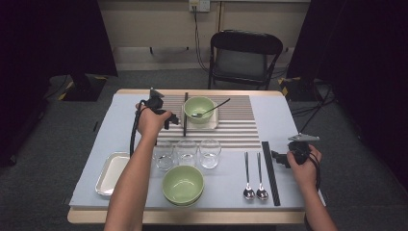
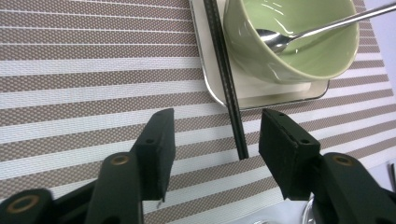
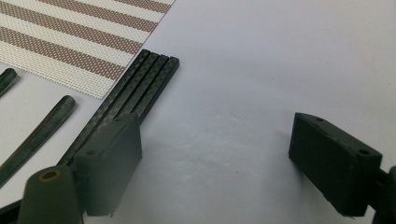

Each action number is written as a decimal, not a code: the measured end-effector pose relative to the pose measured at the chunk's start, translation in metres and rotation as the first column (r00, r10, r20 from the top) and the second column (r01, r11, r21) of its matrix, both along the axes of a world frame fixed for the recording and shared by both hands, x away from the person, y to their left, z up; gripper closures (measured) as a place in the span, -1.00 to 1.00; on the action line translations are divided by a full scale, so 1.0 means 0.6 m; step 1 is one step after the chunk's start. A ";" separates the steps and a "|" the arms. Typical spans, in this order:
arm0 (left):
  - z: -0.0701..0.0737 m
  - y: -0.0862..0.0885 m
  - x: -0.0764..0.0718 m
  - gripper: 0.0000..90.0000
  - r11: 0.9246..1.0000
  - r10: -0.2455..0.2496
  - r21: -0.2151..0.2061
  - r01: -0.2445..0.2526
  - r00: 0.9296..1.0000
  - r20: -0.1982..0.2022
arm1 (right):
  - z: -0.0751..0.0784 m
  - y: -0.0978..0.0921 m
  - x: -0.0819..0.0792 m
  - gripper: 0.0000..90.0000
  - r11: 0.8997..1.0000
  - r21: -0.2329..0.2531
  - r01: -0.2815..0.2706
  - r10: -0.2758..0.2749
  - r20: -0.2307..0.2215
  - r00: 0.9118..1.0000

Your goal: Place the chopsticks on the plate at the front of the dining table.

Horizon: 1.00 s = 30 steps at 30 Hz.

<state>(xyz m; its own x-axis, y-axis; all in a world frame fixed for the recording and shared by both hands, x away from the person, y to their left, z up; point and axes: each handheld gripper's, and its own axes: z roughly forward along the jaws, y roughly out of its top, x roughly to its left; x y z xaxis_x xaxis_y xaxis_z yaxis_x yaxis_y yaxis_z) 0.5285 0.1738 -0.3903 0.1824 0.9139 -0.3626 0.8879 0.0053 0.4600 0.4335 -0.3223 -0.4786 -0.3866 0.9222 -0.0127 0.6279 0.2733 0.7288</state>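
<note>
Both grippers' jaws apart, empty: left gripper (image 2: 212, 140) straddling chopsticks (image 2: 229, 93) beside bowl (image 2: 289, 42); right gripper (image 3: 215, 154) idle. Risk: clumsy closing rolling chopsticks off tray (image 2: 261, 95).

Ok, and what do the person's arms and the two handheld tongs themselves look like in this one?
Both forearms are bare, no sleeves showing. The left tongs and right tongs are black. Each has two blocky, flat-faced jaws with small screw holes, on arms with brass-coloured pivot rivets. A black cable loops down from the left one, and a grey three-cornered plate tops the right one.
</note>
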 end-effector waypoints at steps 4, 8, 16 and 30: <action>0.005 0.002 -0.004 -0.06 1.000 0.005 -0.016 -0.005 1.000 0.010 | 0.000 0.000 0.000 -0.64 1.000 0.000 0.000 0.000 0.000 1.000; 0.008 0.004 -0.007 -0.12 1.000 0.001 -0.015 -0.001 1.000 0.018 | 0.000 0.000 0.000 -0.64 1.000 -0.001 0.001 -0.001 0.000 1.000; 0.017 0.012 -0.014 -0.18 1.000 0.005 -0.024 -0.004 0.999 0.034 | 0.000 0.000 0.000 -0.64 1.000 -0.001 0.001 -0.001 0.000 1.000; 0.020 0.033 -0.025 -0.23 0.999 0.004 -0.037 -0.002 0.999 0.045 | 0.000 0.000 0.000 -0.64 1.000 -0.001 0.002 -0.002 0.000 1.000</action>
